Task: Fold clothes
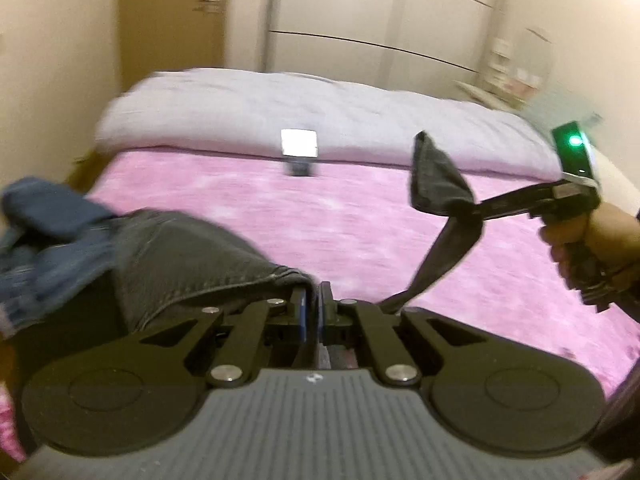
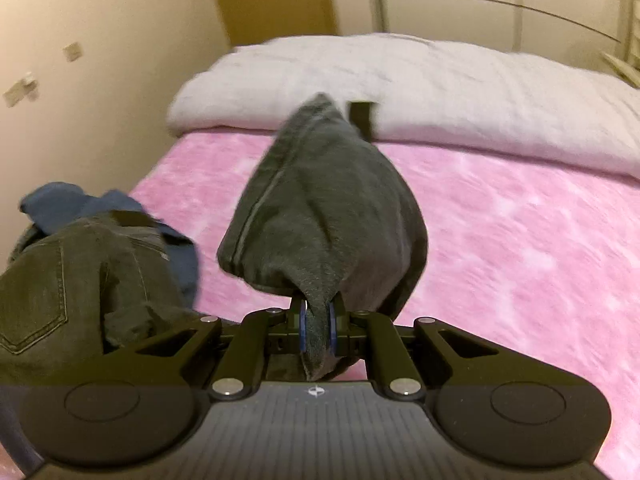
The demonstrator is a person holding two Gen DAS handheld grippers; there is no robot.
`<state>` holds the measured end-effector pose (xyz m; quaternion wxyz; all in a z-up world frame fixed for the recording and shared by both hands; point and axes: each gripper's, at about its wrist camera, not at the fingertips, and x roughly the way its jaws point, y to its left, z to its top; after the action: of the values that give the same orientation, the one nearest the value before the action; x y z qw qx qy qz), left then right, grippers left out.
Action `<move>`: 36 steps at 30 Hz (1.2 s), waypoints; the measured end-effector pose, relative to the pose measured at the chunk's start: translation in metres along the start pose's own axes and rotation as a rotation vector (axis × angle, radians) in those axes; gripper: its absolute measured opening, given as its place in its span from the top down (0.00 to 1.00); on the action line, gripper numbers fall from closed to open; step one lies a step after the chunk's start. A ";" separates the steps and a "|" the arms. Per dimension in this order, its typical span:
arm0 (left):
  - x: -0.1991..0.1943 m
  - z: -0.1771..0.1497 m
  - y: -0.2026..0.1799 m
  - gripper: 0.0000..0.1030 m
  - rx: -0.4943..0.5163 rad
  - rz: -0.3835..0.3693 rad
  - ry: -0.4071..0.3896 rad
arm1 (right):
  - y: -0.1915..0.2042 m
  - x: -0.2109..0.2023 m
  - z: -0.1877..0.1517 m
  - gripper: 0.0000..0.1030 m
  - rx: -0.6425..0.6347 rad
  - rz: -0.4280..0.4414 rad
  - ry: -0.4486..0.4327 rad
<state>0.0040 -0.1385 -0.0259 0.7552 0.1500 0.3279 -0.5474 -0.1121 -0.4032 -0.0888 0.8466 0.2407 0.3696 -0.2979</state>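
Observation:
A pair of dark grey jeans point(image 1: 188, 264) is held up over a bed with a pink blanket point(image 1: 360, 232). My left gripper point(image 1: 314, 300) is shut on a hem of the jeans at its fingertips. My right gripper point(image 2: 318, 320) is shut on another bunched part of the grey jeans point(image 2: 324, 208), which drapes over its fingers. In the left wrist view the right gripper point(image 1: 476, 208) shows at the right, held in a hand, with a strip of grey cloth hanging from it toward my left gripper. The jeans' seat with a back pocket point(image 2: 52, 292) lies at the lower left.
A blue denim garment point(image 1: 44, 240) lies crumpled at the bed's left edge, also in the right wrist view point(image 2: 120, 216). A folded pale grey duvet point(image 1: 304, 120) lies across the far end. A small dark device with a bright screen point(image 1: 299, 152) stands before it. Wardrobe doors point(image 1: 380, 20) and a wall stand behind.

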 end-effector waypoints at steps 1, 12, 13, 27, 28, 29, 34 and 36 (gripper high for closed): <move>0.010 0.002 -0.019 0.98 0.021 -0.036 0.006 | -0.014 -0.007 -0.006 0.91 0.026 -0.010 0.003; 0.083 -0.011 -0.140 0.96 0.125 -0.268 0.137 | -0.137 -0.059 -0.073 0.65 0.194 -0.105 0.053; 0.079 -0.018 -0.132 0.94 0.116 -0.243 0.149 | -0.136 -0.061 -0.073 0.63 0.168 -0.084 0.047; 0.030 -0.074 0.032 0.75 -0.118 0.155 0.299 | 0.107 0.014 -0.174 0.15 -0.981 0.246 0.150; 0.033 -0.076 0.039 0.75 -0.125 0.152 0.308 | 0.119 0.030 -0.187 0.15 -1.069 0.219 0.178; 0.038 -0.080 0.045 0.75 -0.131 0.147 0.319 | 0.129 0.044 -0.200 0.15 -1.161 0.186 0.203; 0.064 -0.091 0.057 0.74 -0.087 0.124 0.370 | 0.147 0.097 -0.248 0.15 -1.479 0.066 0.161; 0.068 -0.087 0.060 0.72 -0.075 0.116 0.362 | 0.147 0.109 -0.238 0.41 -1.431 0.075 0.140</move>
<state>0.0434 -0.1162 -0.1428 0.7192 0.2361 0.4694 -0.4546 -0.0669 -0.1858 -0.2911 0.7808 -0.3422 0.5190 0.0626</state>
